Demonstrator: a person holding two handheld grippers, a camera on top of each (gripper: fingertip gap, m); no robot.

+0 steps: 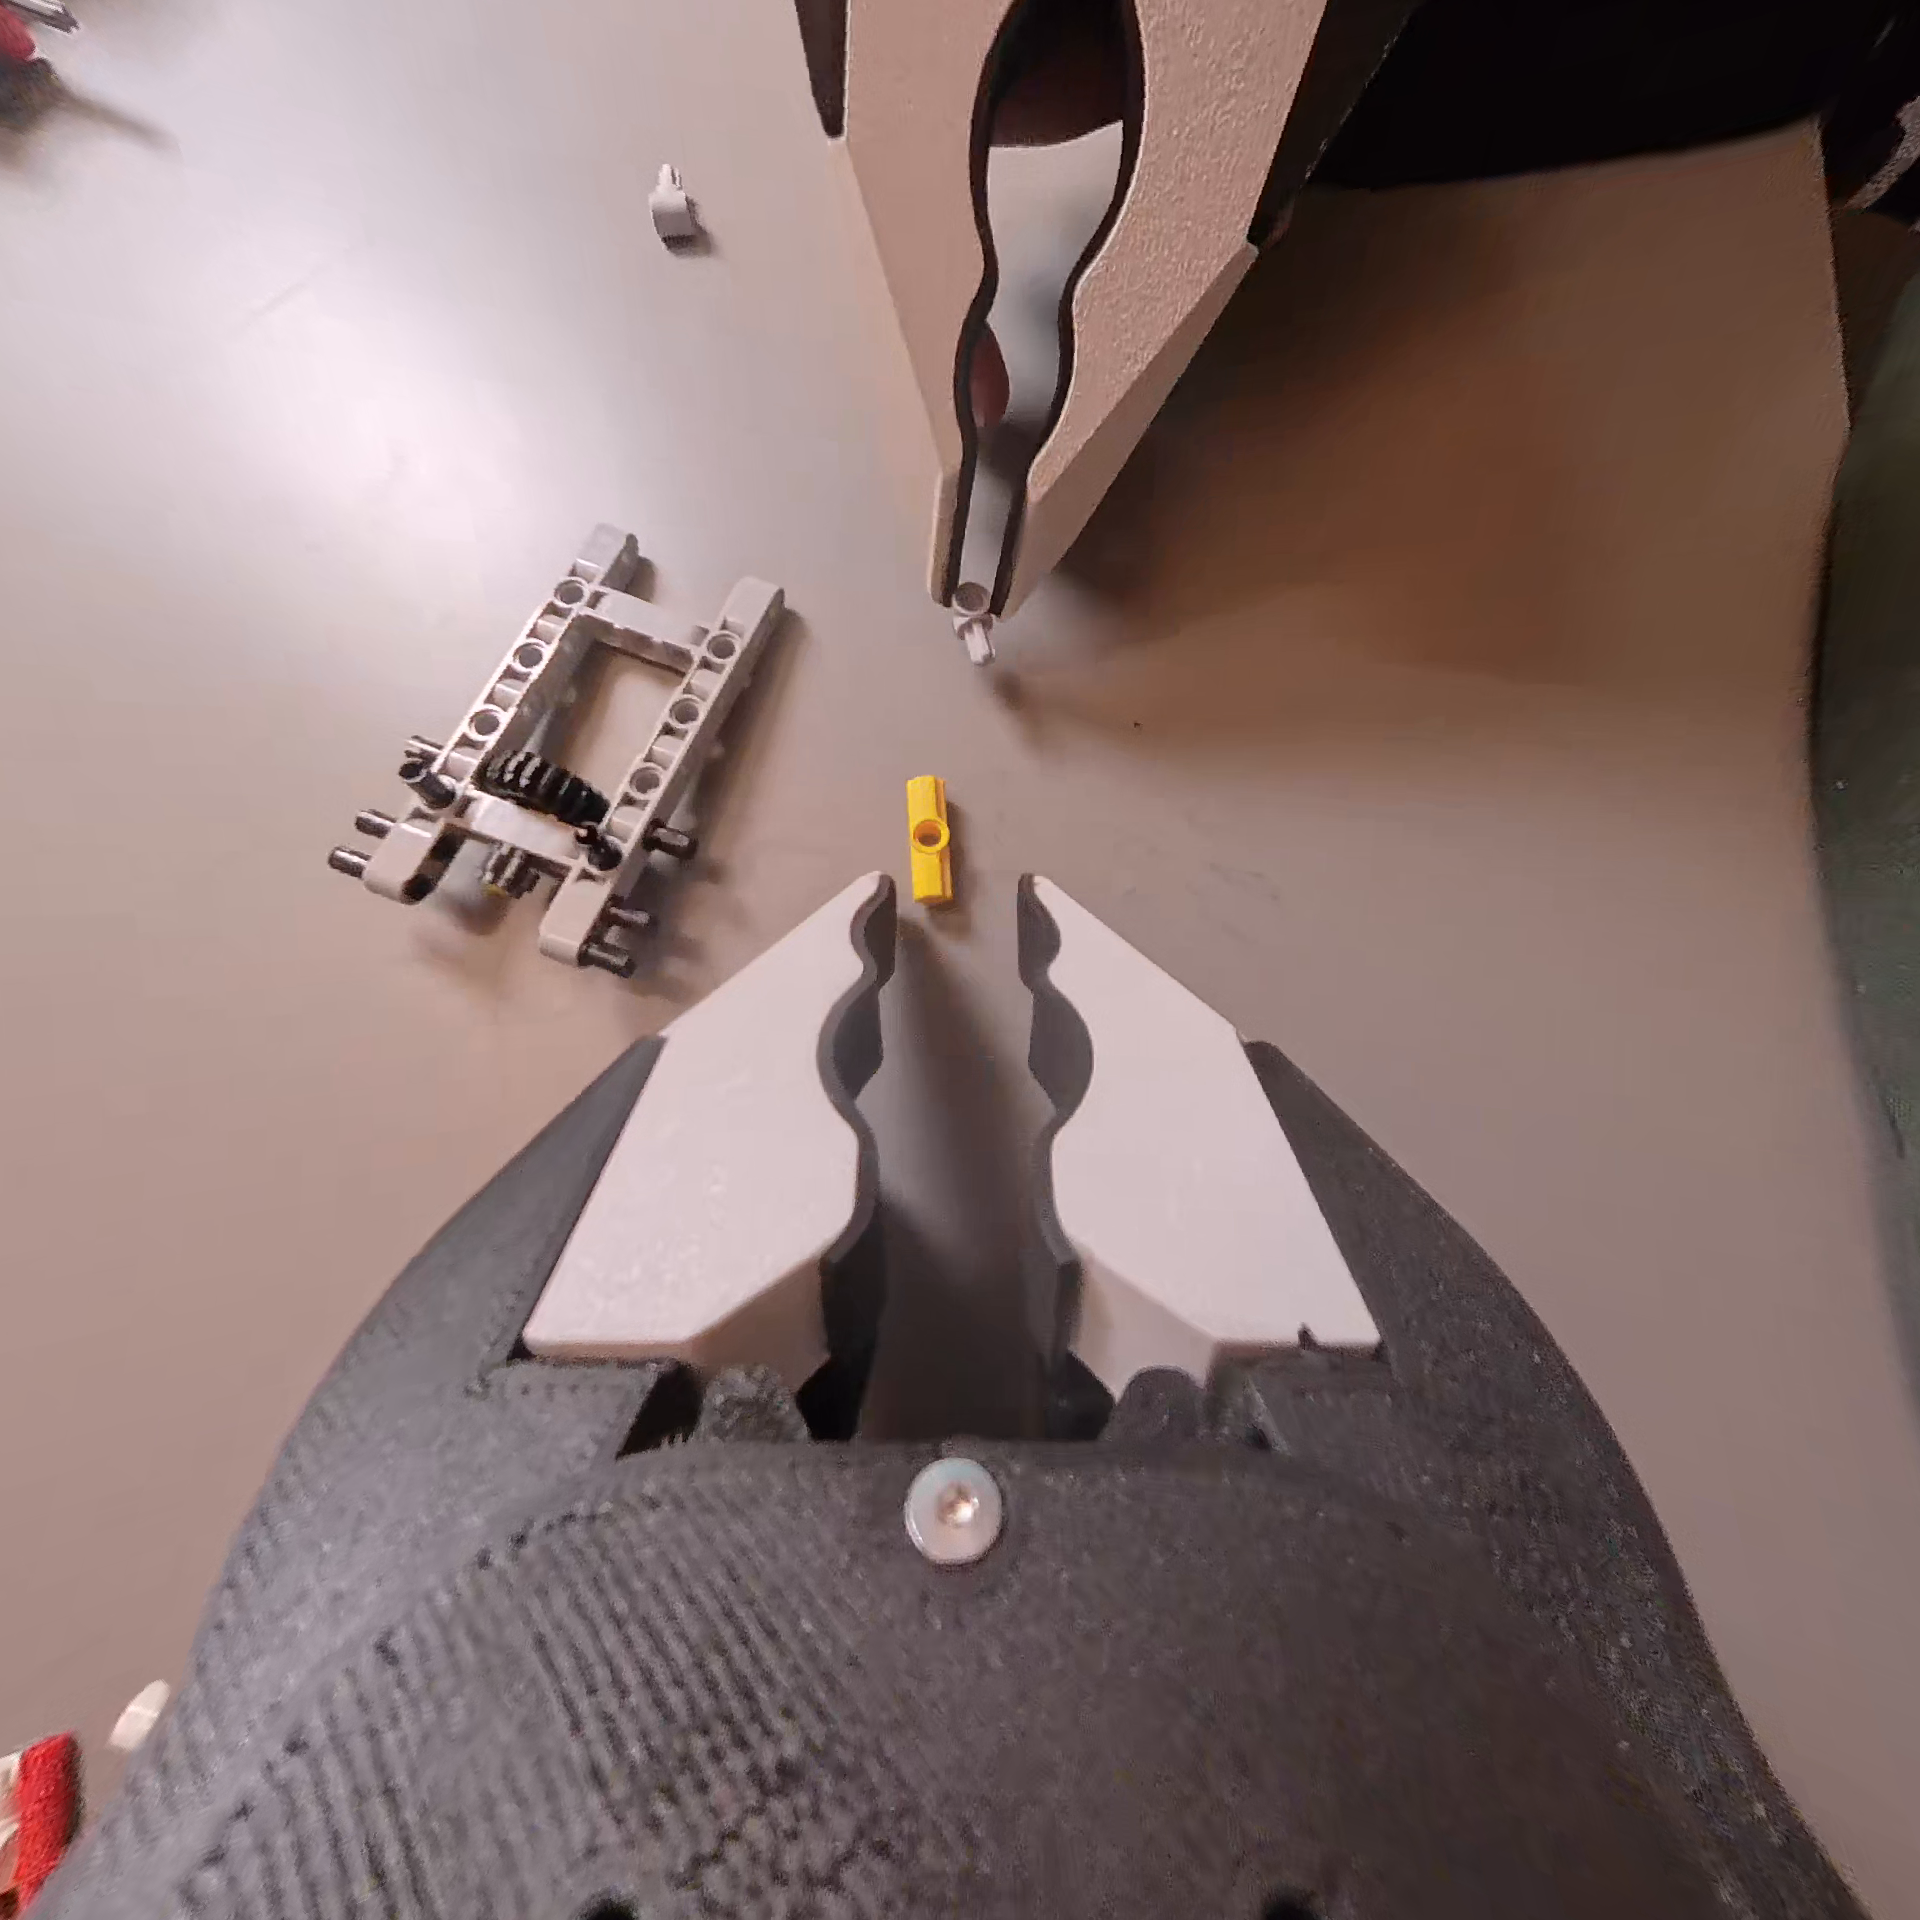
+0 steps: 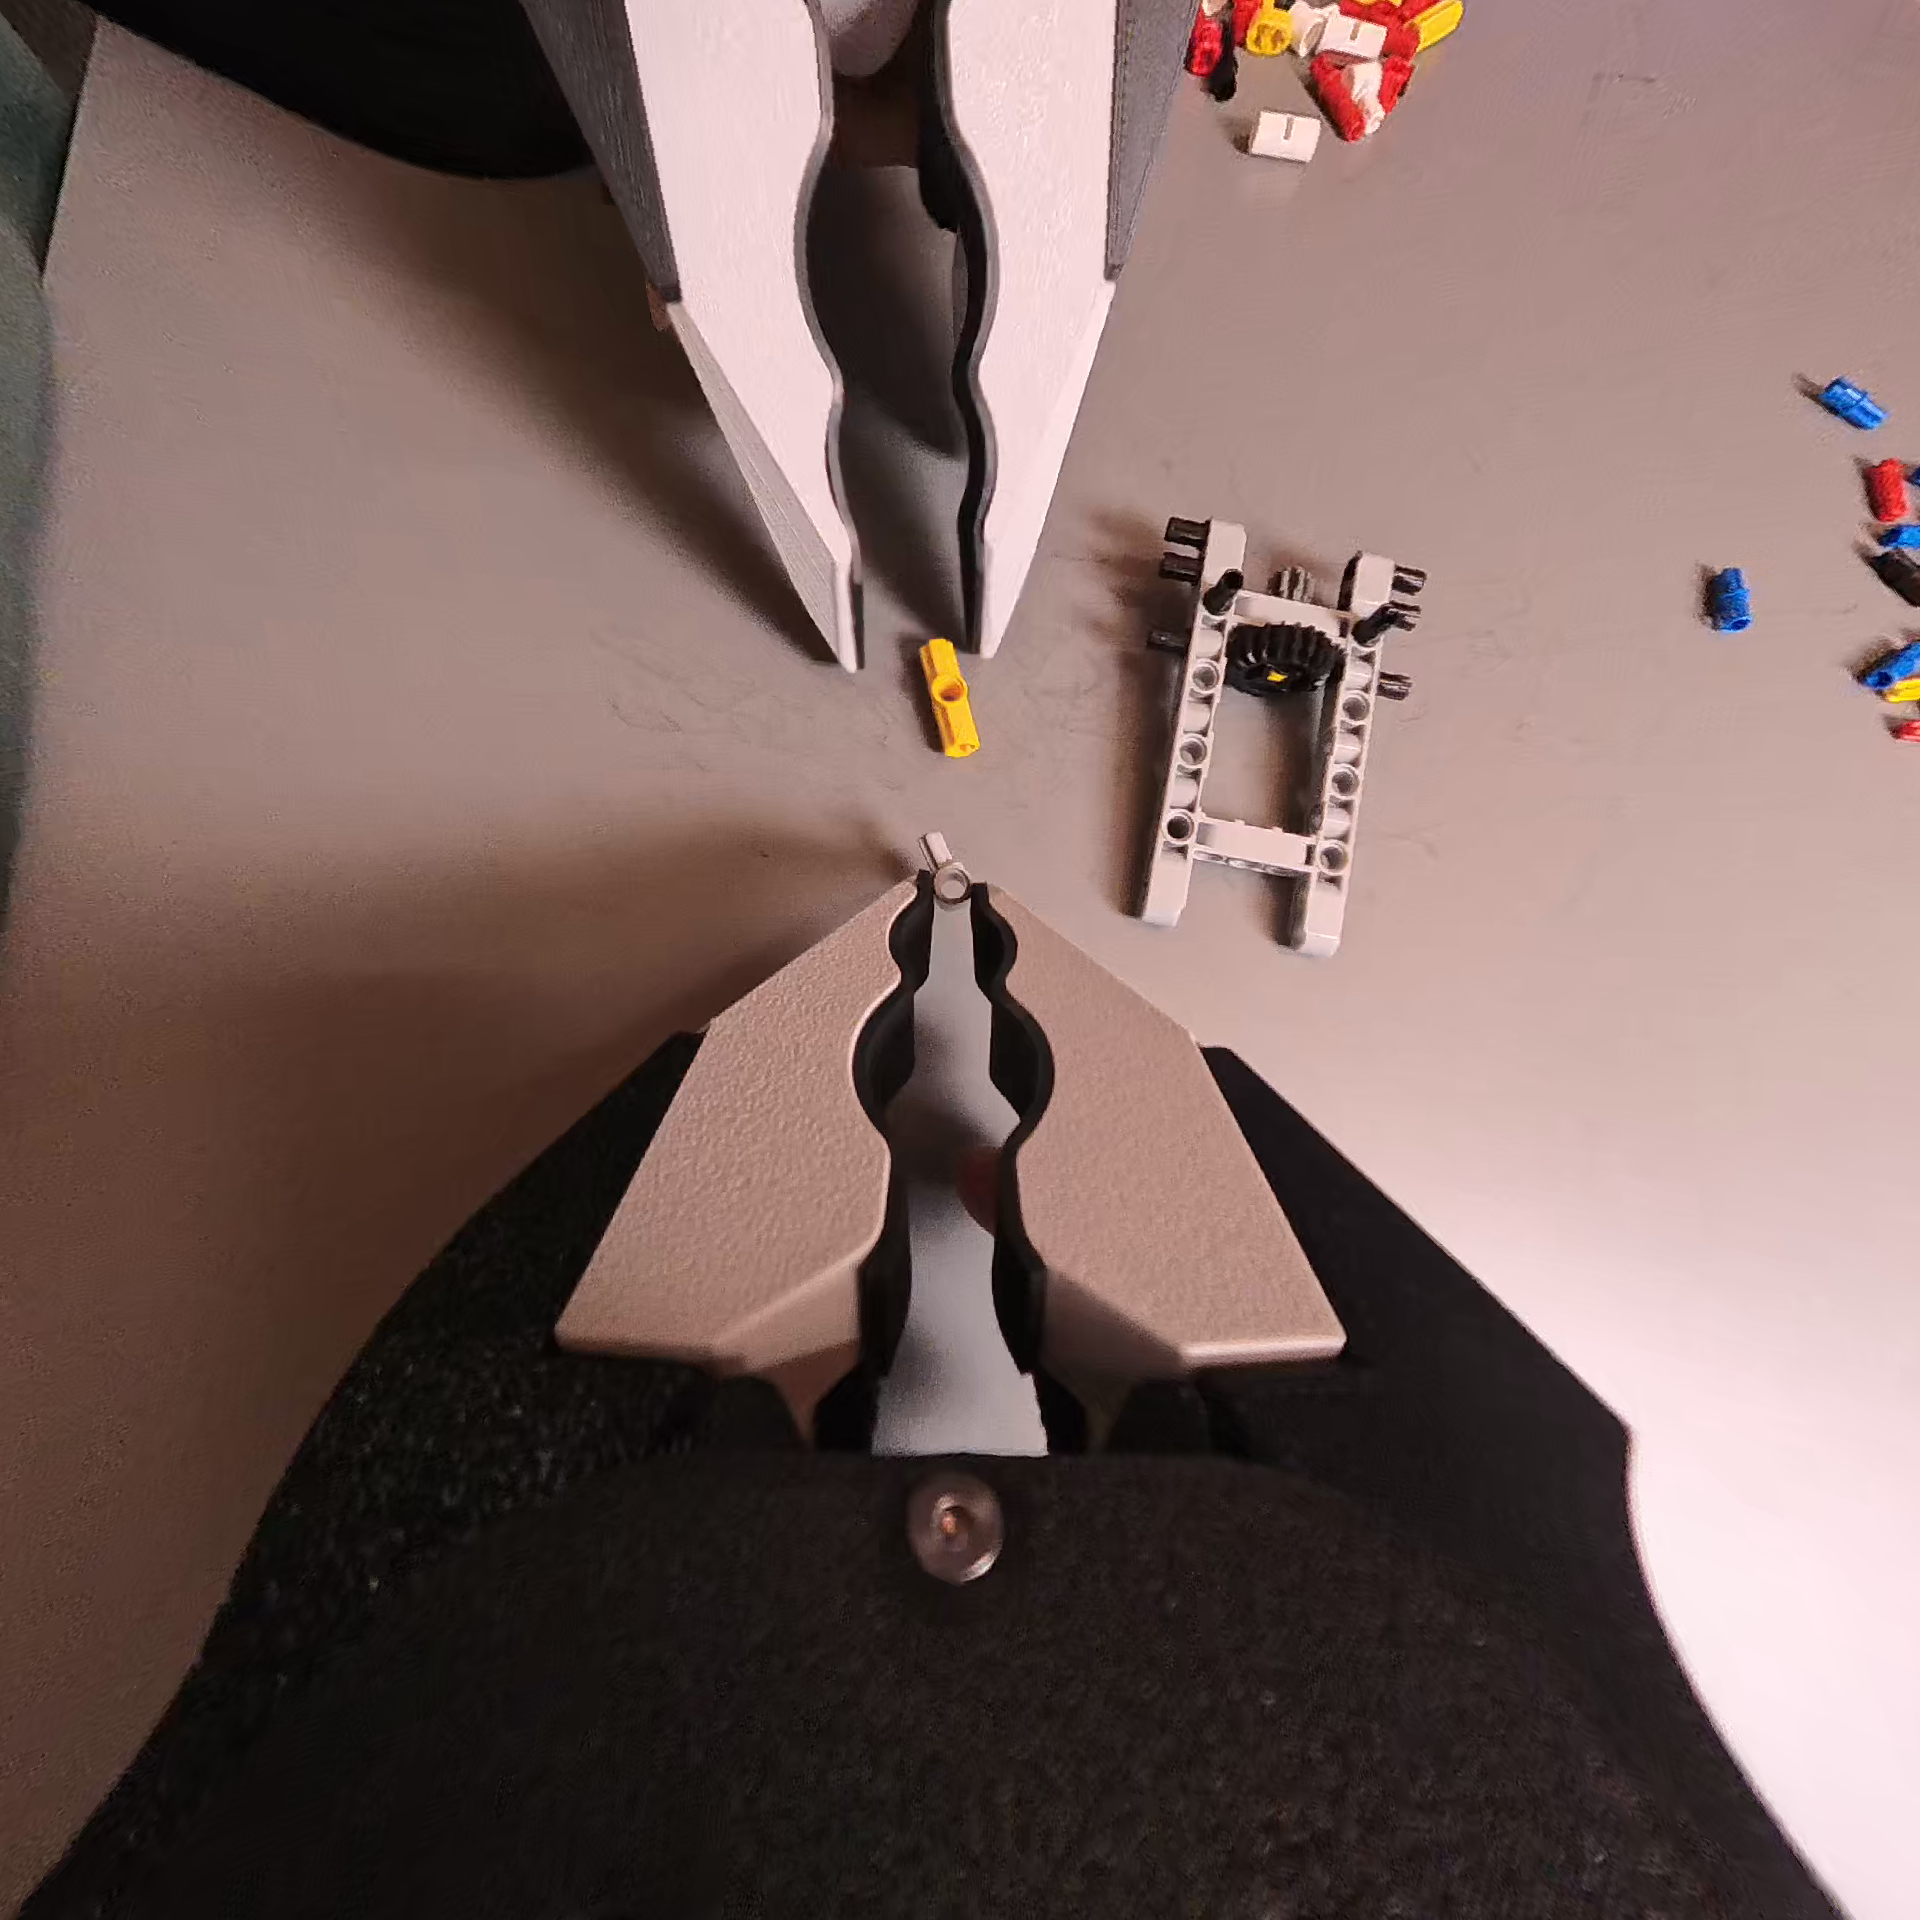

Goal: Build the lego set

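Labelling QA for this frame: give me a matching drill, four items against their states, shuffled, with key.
Items:
1. yellow connector
2. grey pin
3. grey frame assembly
4. left gripper

States:
A. open, nothing held
B. pinched at the right gripper fingertips
C. loose on the table, just ahead of open fingers
D. flat on the table, black gear fitted

Pairs: 1-C, 2-B, 3-D, 4-A

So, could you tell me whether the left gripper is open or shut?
Open. The left gripper shows a clear gap between its tips, and the yellow connector lies just ahead, not yet gripped.
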